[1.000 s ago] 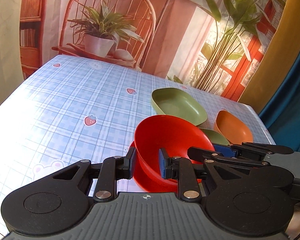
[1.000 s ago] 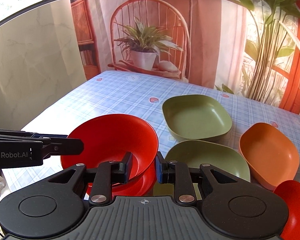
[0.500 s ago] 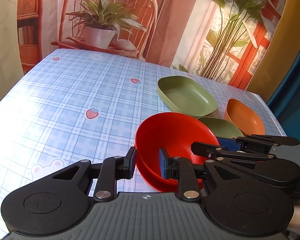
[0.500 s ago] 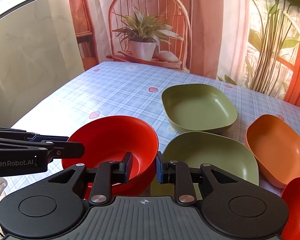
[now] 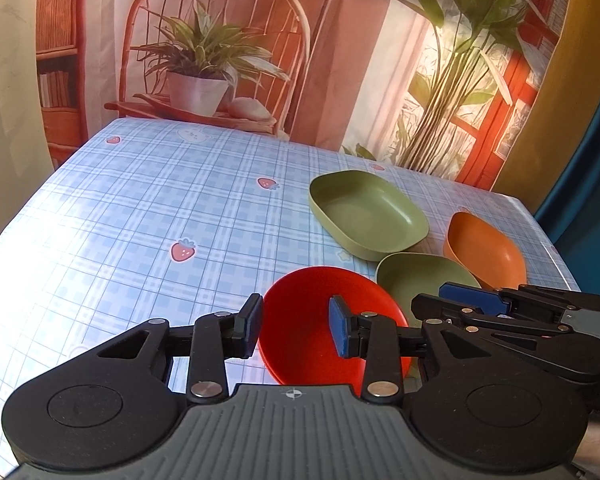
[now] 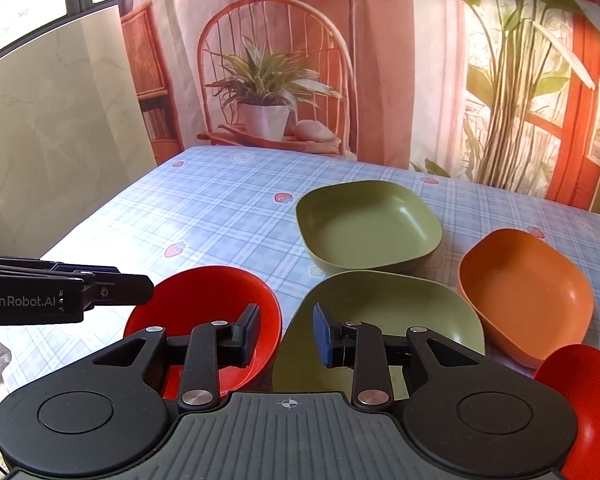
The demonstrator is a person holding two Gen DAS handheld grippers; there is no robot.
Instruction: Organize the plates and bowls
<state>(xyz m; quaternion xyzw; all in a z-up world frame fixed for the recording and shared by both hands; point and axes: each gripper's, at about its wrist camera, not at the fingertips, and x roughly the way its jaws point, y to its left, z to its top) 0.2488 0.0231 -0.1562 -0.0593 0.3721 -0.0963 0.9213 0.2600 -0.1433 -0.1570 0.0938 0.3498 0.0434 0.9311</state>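
Both grippers — left [image 5: 294,330], right [image 6: 286,334] — have just been opening, jaws now spread off the red bowl [image 5: 300,320]

Two red bowls stand on the desk [image 6: 228,208]: one [image 6: 204,304] left of the near green dish, the other [image 6: 584,396] at the picture's right edge, past the orange dish. Whether the left one sits in another bowl cannot be told. Two green dishes: one deep [image 6: 368,228], one shallower [image 6: 384,312] just in front of it. One orange dish [image 6: 528,292] lies right of the deep green dish. Two grippers: left [image 5: 294,330], right [image 6: 286,334].
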